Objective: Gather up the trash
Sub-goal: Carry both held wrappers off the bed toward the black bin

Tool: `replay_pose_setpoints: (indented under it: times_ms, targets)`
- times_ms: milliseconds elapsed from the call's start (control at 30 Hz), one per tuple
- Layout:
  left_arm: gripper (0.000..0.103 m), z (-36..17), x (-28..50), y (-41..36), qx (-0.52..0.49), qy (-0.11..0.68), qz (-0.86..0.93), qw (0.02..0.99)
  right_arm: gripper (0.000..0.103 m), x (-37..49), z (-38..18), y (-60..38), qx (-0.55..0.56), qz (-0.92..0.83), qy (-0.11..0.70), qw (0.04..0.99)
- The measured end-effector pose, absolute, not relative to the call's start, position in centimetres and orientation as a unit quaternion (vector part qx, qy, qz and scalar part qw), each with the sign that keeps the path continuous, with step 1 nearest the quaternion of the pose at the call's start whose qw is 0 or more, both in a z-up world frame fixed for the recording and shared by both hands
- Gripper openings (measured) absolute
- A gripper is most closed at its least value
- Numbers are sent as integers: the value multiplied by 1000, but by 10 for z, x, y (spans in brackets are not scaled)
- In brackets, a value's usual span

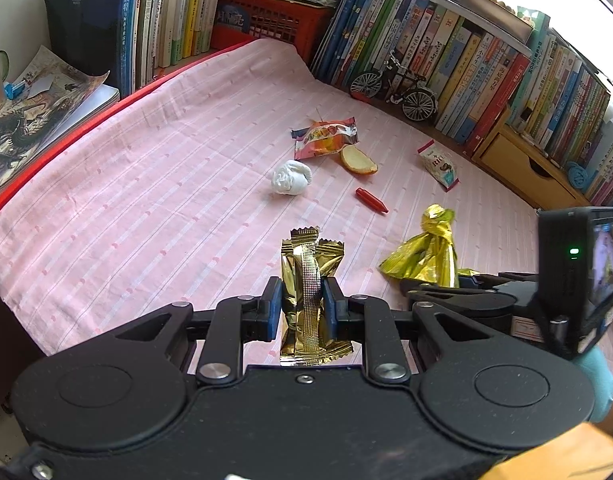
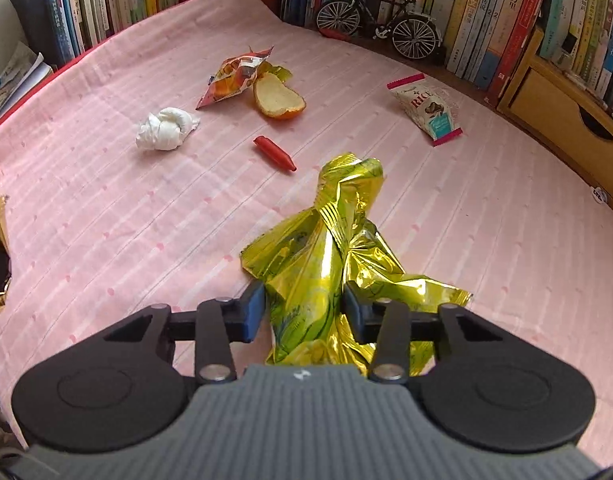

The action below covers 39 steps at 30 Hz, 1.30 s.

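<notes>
Left hand-held gripper [image 1: 302, 300] clamps gold wrapper [image 1: 312, 276]; right hand-held gripper [image 2: 302, 312] clamps yellow foil [image 2: 326, 252], tails hidden.

We see rows of books [image 1: 466, 56], a red crate [image 1: 274, 16], a model bicycle [image 2: 380, 26] and a wooden drawer [image 2: 562, 116] around the pink cloth [image 1: 146, 168].

A home study corner: packed bookshelves [image 1: 486, 60], pink cloth-covered table [image 1: 166, 152], model bicycle [image 1: 398, 88], wooden drawer [image 1: 522, 168].
</notes>
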<state>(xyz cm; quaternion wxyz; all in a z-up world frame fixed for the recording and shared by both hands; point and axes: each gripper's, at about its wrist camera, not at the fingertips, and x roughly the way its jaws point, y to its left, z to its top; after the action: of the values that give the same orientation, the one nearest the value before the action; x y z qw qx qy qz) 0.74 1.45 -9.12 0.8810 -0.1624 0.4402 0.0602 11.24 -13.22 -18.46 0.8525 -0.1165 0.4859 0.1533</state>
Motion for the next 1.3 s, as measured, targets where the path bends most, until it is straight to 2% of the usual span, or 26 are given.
replay_pose_setpoints:
  times_ms: [167, 567, 967, 1300]
  targets:
    - [20, -89, 2, 17, -166, 439, 56, 881, 40, 99, -162, -137, -92, 165, 476, 859]
    - [20, -83, -44, 25, -173, 436, 48, 882, 39, 30, -128, -126, -75, 202, 465, 859]
    - [20, -86, -112, 45, -171, 441, 56, 879, 39, -44, -118, -101, -85, 233, 472, 846]
    - [21, -109, -169, 68, -170, 468, 65, 865, 40, -99, -126, -77, -78, 256, 488, 831]
